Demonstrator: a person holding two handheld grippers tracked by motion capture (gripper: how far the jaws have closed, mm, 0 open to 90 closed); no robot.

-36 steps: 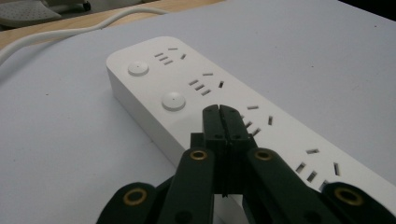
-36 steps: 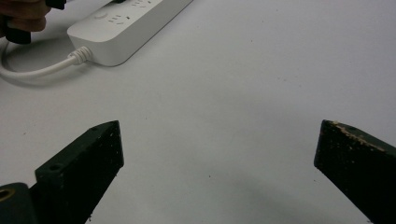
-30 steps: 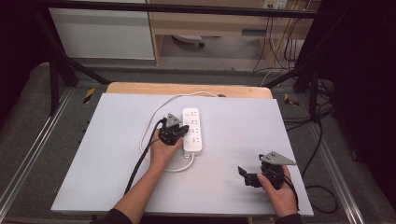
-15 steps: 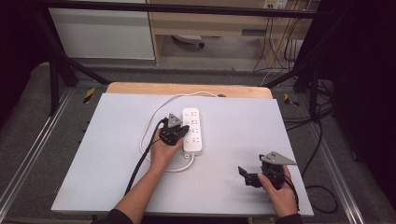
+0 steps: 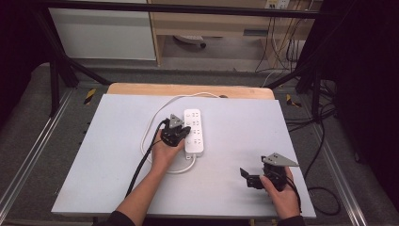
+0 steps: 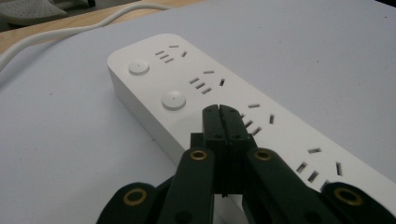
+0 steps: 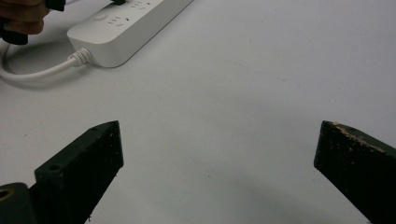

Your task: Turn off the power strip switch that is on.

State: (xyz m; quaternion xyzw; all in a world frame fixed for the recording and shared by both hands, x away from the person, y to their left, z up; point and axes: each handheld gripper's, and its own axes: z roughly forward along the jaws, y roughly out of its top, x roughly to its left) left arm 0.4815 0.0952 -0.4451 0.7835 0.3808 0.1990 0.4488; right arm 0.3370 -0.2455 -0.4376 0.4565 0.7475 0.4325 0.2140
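Left tongs (image 6: 219, 109) are pinched completely together with nothing between them, tips hovering right over the white power strip (image 6: 261, 116) — looks like they're lined up to poke one of its round buttons (image 6: 173, 100), though I can't tell if they actually touch the casing. Right tongs (image 7: 217, 154) are spread wide and empty, parked near the front right corner of the surface (image 5: 113, 155), well apart from the strip.

The strip sits around the middle of the surface, long side running away from the person. I'd guess it's a rigid, smooth plastic block, fairly light — so it'll probably skate if you push on it sideways. Best hold would be across the narrow width, clear of the buttons.

Its white cord (image 5: 155, 122) loops round the left side beside the left hand and could tug the strip. Otherwise nothing's in the way.
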